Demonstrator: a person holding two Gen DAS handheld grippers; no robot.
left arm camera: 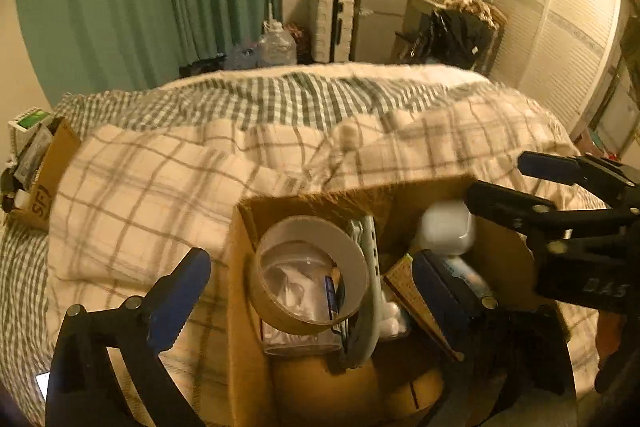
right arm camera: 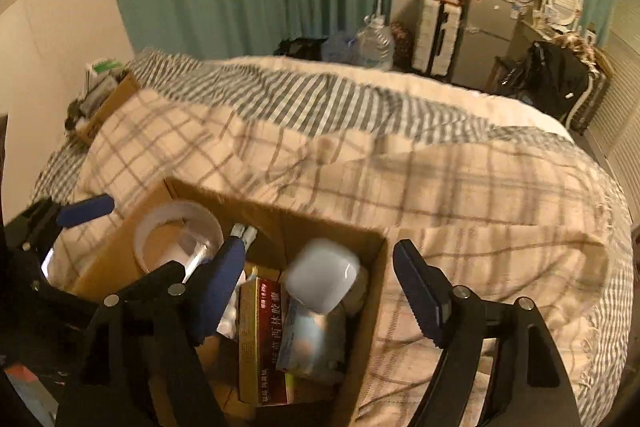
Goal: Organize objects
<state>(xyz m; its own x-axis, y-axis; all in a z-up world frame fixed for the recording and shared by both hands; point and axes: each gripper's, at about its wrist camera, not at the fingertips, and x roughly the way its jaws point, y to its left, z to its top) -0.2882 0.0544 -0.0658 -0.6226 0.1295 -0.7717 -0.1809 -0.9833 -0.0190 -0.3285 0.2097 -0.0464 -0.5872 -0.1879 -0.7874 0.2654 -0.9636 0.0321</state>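
Observation:
An open cardboard box (left arm camera: 240, 267) (right arm camera: 380, 267) sits on the plaid blanket of a bed. Inside lie a roll of brown tape (left arm camera: 308, 271) (right arm camera: 178, 239), a white rounded case (left arm camera: 446, 227) (right arm camera: 322, 275), a red and yellow medicine carton (right arm camera: 264, 339) (left arm camera: 416, 299), a pale blue packet (right arm camera: 312, 339) and a clear bag under the tape. My left gripper (left arm camera: 316, 299) is open, its jaws spanning the tape roll side of the box. My right gripper (right arm camera: 320, 291) is open, hovering over the white case, which looks blurred. Neither holds anything.
A second cardboard box (left arm camera: 52, 175) (right arm camera: 108, 107) with small items sits at the bed's far left by the wall. Beyond the bed stand a water jug (left arm camera: 276, 45), a white suitcase (left arm camera: 330, 23), a grey cabinet, a black bag (right arm camera: 556, 83) and green curtains.

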